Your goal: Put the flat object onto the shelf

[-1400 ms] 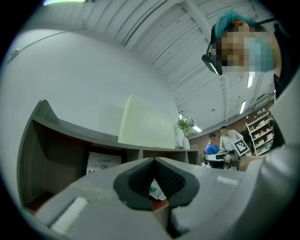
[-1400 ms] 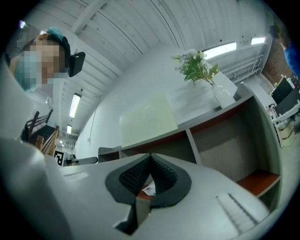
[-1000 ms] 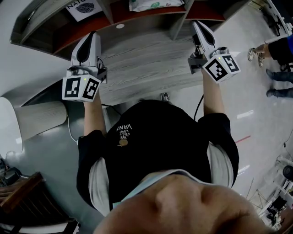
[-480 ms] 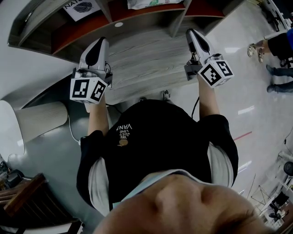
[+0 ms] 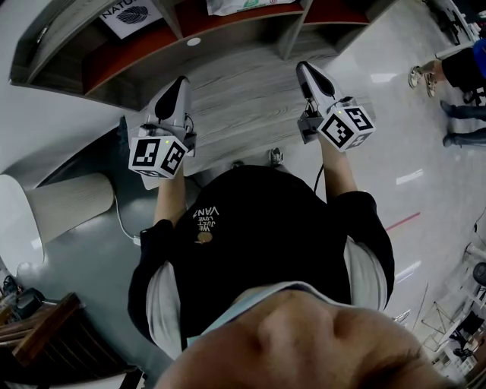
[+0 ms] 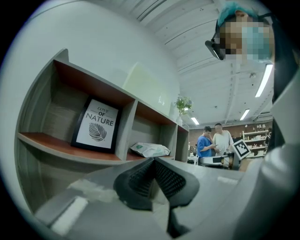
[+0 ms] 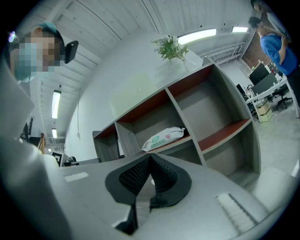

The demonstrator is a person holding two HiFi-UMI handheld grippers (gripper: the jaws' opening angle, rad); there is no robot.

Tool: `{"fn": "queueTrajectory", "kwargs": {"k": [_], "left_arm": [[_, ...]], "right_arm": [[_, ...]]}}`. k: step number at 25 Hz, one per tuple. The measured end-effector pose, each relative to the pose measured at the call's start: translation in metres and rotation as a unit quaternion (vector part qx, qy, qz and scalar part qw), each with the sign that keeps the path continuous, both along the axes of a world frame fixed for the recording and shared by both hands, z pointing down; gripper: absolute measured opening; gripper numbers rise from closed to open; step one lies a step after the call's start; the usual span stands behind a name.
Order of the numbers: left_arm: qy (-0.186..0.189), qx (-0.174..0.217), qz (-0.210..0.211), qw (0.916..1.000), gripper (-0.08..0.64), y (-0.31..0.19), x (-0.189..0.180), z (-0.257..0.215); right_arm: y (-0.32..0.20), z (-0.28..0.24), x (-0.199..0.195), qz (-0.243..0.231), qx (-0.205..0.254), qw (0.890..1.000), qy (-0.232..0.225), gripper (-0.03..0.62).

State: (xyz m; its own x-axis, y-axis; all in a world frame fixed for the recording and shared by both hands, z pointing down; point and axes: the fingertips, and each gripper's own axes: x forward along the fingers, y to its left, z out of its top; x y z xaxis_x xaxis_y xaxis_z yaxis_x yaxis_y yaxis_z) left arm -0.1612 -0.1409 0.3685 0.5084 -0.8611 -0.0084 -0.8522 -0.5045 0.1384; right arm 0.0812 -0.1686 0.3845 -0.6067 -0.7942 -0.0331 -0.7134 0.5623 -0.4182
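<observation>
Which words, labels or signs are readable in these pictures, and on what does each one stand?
"LOVE OF NATURE": on the framed picture on the shelf.
White packet: print too small to read.
Black shirt: print too small to read.
Marker cubes: square patterns, no words.

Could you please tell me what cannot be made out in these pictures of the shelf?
Head view: the framed picture and the white packet are cut off by the top edge.
Right gripper view: the print on the white packet is too small to read.
Left gripper view: the far compartment of the shelf is hidden by its own divider.
</observation>
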Motion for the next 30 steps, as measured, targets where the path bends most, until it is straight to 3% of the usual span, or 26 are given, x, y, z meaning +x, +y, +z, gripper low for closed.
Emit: {"fn": "queueTrajectory", "kwargs": {"k": [30], "left_arm": [[0.014,-0.085,-0.006,0.9963,0.002,0.011,0.004,0.069]], "right_arm": [[0.018,0.065,-0.021,-0.007,-0.077,0.997,0.015,0.0]]}}
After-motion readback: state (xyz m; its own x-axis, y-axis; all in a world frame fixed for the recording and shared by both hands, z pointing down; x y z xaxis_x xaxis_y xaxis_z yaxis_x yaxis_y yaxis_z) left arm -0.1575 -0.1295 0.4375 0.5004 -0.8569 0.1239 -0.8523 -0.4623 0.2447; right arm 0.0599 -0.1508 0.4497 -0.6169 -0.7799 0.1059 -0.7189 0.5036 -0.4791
